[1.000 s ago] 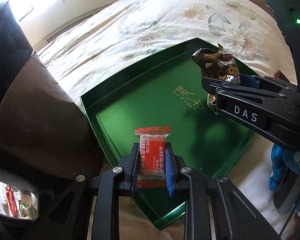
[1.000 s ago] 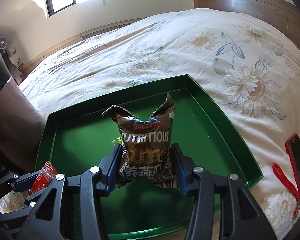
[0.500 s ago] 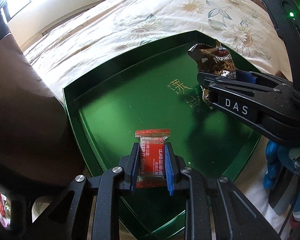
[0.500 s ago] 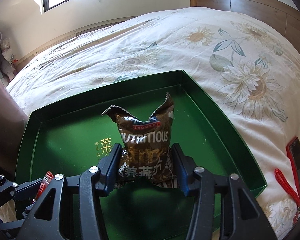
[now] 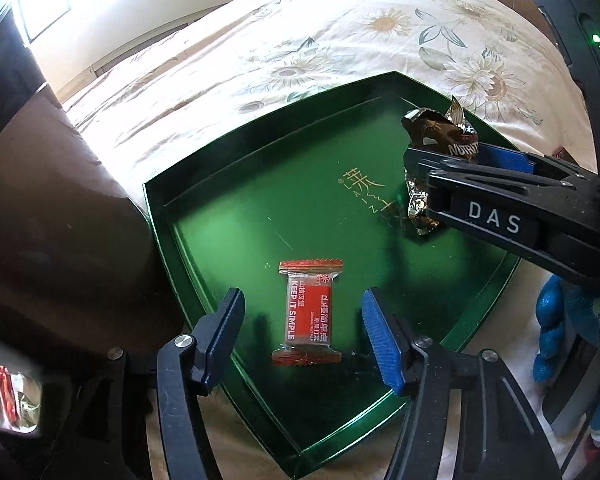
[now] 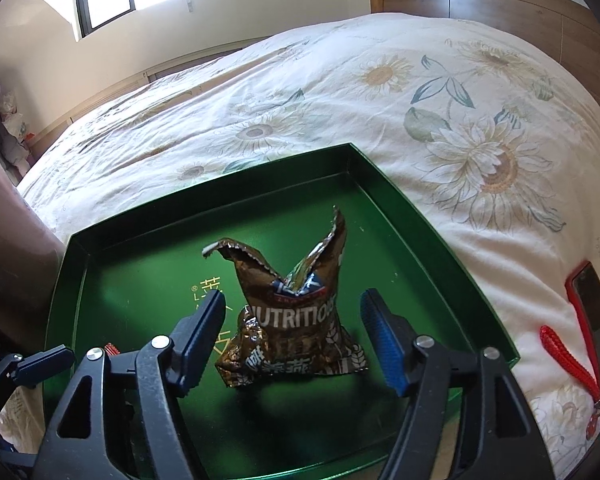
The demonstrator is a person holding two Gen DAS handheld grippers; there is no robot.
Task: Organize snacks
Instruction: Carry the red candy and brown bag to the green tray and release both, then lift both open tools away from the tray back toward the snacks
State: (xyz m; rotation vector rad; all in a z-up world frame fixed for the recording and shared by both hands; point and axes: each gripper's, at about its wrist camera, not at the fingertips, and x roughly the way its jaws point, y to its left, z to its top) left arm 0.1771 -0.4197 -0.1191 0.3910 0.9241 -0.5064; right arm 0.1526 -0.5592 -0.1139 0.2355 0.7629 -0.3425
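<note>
Bedspread [image 6: 380, 92] under my green tray [image 5: 228, 184]; left gripper [image 5: 302, 320] gapes around the red candy [image 5: 308, 312], right gripper [image 6: 292, 332] gapes around the brown packet [image 6: 292, 320].

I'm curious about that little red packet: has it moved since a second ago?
Yes. The red packet left the left claw, whose jaws now stand apart, and lies flat on the green tray floor.

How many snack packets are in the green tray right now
2: a red packet between the open left gripper fingers, a brown packet between the open right gripper fingers.
</note>
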